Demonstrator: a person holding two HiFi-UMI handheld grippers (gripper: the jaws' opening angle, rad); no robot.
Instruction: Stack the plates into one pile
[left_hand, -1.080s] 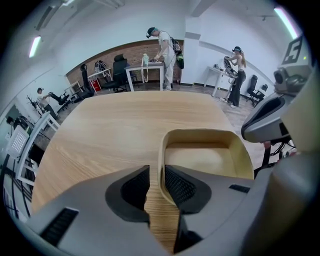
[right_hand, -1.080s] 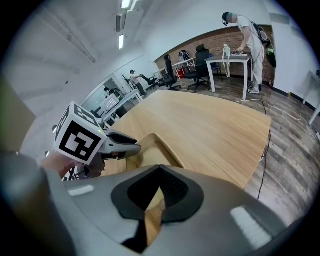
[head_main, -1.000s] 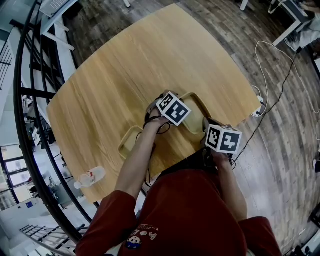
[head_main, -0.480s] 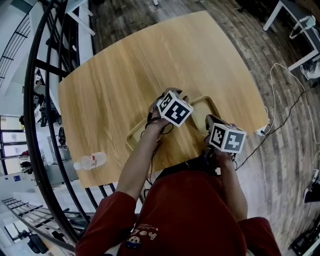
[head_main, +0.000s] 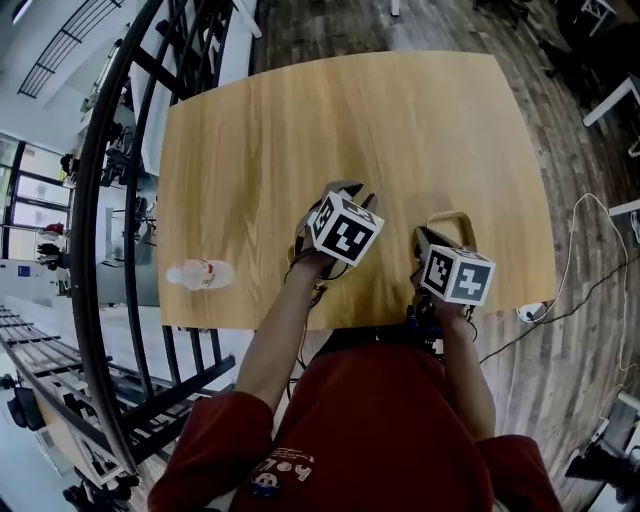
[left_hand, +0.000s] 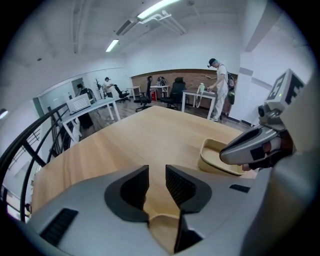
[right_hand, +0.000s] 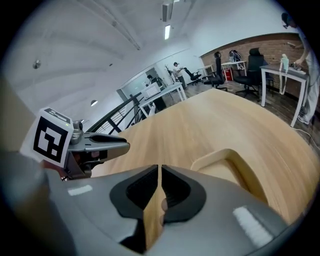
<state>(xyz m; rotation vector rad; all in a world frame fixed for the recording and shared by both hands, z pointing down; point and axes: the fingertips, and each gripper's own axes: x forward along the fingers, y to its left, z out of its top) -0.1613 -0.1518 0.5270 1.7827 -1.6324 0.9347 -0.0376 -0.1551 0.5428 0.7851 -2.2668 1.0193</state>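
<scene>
A pale beige plate (head_main: 455, 214) lies near the table's front right, right by the tips of my right gripper (head_main: 425, 238). In the right gripper view its rim (right_hand: 235, 160) curves just right of the jaws. My right gripper (right_hand: 159, 172) has just been opening. Only a thin slit shows, with nothing clear in it. My left gripper (head_main: 350, 192) hovers over the table's middle front. Its jaws (left_hand: 157, 172) stand apart with bare table between the pads. A second pale curved rim (left_hand: 160, 227) shows low in that gap; contact cannot be told. The first plate (left_hand: 212, 152) lies ahead to the right.
The wooden table (head_main: 350, 120) stretches away beyond both grippers. A water bottle (head_main: 200, 273) lies at its left edge, beside a black railing (head_main: 110, 200). A cable (head_main: 590, 270) runs over the floor to the right. People, desks and chairs (left_hand: 175, 92) stand far off.
The view has swung round the table. Both grippers have moved out over it. The plate left of my left arm no longer shows in the head view. The other plate now sits by the right gripper.
</scene>
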